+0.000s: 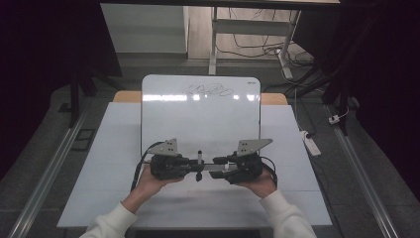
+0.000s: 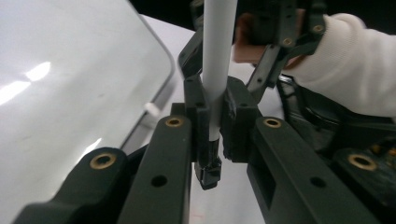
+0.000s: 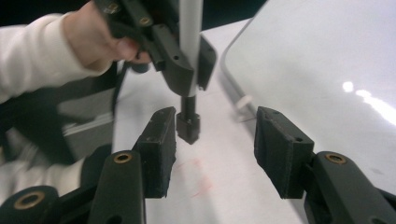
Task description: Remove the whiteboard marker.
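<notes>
Grey floor [image 1: 44, 148], dark surroundings, white desk legs [image 1: 214, 44], tangled cables [image 1: 257, 49]

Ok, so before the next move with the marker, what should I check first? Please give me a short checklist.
1. Left gripper clamps the white marker firmly: ok, both fingers press on its barrel.
2. Right gripper is open enough to take the marker: ok, its fingers stand wide apart.
3. The marker's black end is centred between the right fingers: not ok, it sits close to one finger.
4. The black end is a fully seated cap: cannot tell.
5. The whiteboard lies flat with bare space to write on: ok, the scribble is near its far edge.
</notes>
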A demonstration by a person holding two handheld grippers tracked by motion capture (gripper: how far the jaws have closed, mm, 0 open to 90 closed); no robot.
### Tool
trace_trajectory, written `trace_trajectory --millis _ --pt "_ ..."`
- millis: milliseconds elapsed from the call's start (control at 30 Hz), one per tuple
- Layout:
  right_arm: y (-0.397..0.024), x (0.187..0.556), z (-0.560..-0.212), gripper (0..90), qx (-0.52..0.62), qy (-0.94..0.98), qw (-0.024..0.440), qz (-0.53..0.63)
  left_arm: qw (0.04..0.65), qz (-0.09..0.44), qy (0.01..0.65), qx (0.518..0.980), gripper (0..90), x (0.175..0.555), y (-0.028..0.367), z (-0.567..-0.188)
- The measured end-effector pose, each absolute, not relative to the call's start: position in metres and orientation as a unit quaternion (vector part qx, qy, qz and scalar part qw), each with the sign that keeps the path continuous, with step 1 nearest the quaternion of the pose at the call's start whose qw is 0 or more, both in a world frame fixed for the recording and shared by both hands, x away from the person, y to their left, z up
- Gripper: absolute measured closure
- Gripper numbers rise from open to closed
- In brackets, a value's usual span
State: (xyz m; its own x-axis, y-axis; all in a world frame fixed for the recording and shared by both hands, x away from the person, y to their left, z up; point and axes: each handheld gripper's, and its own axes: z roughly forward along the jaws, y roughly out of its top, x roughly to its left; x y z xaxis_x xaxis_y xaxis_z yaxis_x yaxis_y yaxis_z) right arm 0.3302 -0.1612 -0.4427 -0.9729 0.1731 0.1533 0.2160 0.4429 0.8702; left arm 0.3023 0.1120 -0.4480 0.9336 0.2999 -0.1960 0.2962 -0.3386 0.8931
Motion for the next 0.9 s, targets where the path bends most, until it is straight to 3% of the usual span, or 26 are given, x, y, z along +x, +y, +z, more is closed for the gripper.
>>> trace_trajectory --millis 233,500,667,900 --pt "-0.15 0.327 -0.449 49.0 -0.069 -0.87 0.057 -0.486 0.548 -0.029 0.145 0.824 81.1 0.301 0.106 -0.449" --pt "-0.136 0.324 -0.456 63.8 -0.03 -0.883 0.089 -0.46 0.548 -0.05 0.118 0.826 81.0 0.3 0.103 -0.45" --pt "-0.133 0.322 -0.457 72.8 -0.015 -0.886 0.093 -0.453 0.551 -0.059 0.112 0.825 81.0 0.301 0.101 -0.451" --pt "-0.132 0.32 -0.457 74.4 -0.007 -0.887 0.086 -0.453 0.552 -0.061 0.11 0.824 81.0 0.302 0.101 -0.452"
